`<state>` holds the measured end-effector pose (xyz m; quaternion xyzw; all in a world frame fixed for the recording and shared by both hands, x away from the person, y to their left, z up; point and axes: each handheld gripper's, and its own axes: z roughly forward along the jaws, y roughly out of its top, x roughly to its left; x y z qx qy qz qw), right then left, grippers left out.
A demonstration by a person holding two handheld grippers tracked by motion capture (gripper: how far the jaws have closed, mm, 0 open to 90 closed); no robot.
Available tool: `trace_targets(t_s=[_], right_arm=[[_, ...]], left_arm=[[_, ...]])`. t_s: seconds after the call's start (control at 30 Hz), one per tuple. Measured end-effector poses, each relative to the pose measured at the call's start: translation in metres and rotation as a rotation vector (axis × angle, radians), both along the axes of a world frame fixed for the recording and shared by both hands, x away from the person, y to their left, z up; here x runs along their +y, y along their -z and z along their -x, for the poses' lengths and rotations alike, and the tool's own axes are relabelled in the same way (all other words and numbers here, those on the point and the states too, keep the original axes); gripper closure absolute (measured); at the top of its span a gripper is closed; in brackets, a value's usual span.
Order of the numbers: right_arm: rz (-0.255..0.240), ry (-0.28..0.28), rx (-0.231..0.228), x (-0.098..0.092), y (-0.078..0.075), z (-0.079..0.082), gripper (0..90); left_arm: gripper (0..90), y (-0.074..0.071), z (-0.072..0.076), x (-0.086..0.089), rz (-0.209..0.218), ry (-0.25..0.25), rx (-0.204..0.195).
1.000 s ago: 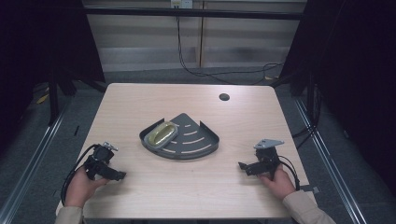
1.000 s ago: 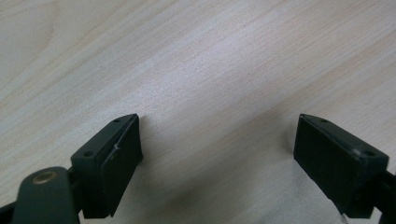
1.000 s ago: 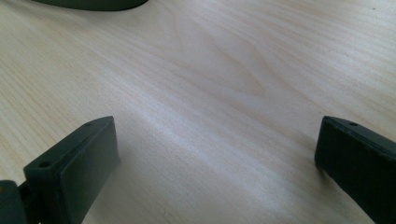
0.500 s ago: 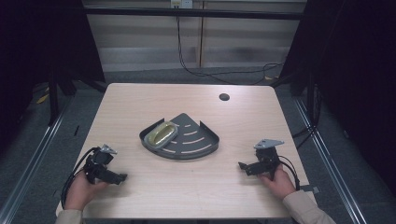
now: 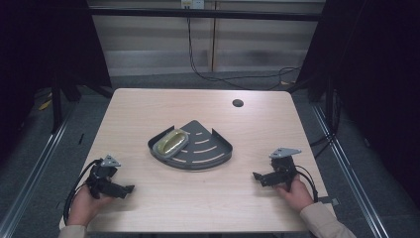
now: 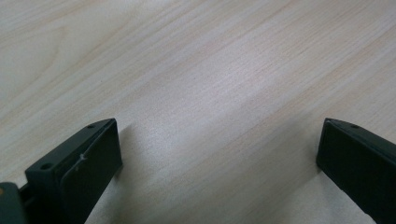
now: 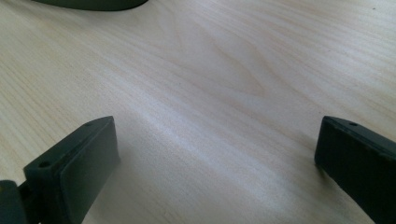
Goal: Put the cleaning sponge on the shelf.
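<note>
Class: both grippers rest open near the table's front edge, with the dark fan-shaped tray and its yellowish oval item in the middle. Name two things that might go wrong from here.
1. The yellowish oval item lies at the tray's left rim; a careless nudge might tip it out.
2. The left gripper sits near the table's front edge, its cable looping off the side, where it might snag.

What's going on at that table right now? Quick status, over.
Left gripper just opened, right gripper open, both empty. Yellowish dish sits in grey tray. Path clear.
</note>
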<state>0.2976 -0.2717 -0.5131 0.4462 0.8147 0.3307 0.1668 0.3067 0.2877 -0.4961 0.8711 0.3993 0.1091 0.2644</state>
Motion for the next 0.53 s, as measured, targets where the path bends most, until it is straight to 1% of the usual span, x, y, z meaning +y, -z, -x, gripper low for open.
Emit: trace_targets(t_s=[0.03,0.07,0.1,0.13,0.17,0.27,0.37,0.47,0.5,0.53], right_arm=[[0.0,0.0,0.0,0.0,0.0,0.0,0.0],[0.0,0.0,0.0,0.0,0.0,0.0,0.0],[0.0,0.0,0.001,0.0,0.0,0.0,0.0],[-0.001,0.001,0.001,0.0001,0.0,0.0,0.0],[0.0,0.001,0.001,0.0,0.0,0.0,0.0],[0.0,0.0,0.0,0.0,0.0,0.0,0.0],[0.0,0.0,0.0,0.0,0.0,0.0,0.0],[0.0,0.0,0.001,0.0,0.0,0.0,0.0],[0.0,0.0,0.0,0.0,0.0,0.0,0.0],[0.0,0.0,0.001,0.0,0.0,0.0,0.0]], left_arm=[[0.0,0.001,0.0009,0.001,0.011,0.002,-0.01],[0.0,0.0011,0.0008,0.0025,0.004,0.013,-0.024],[0.0,0.0022,0.0018,0.0029,0.021,0.01,-0.026],[0.0,0.0022,0.0019,0.004,0.018,0.018,-0.034],[0.0,0.003,0.0023,0.0047,0.032,0.02,-0.036],[0.0,0.0038,0.0031,0.0062,0.041,0.026,-0.043],[0.0,0.0036,0.003,0.0067,0.038,0.03,-0.045],[0.0,0.0039,0.0027,0.0061,0.043,0.029,-0.044],[0.0,0.0042,0.0028,0.0055,0.042,0.021,-0.048],[0.0,0.0036,0.0024,0.0055,0.042,0.025,-0.038]])
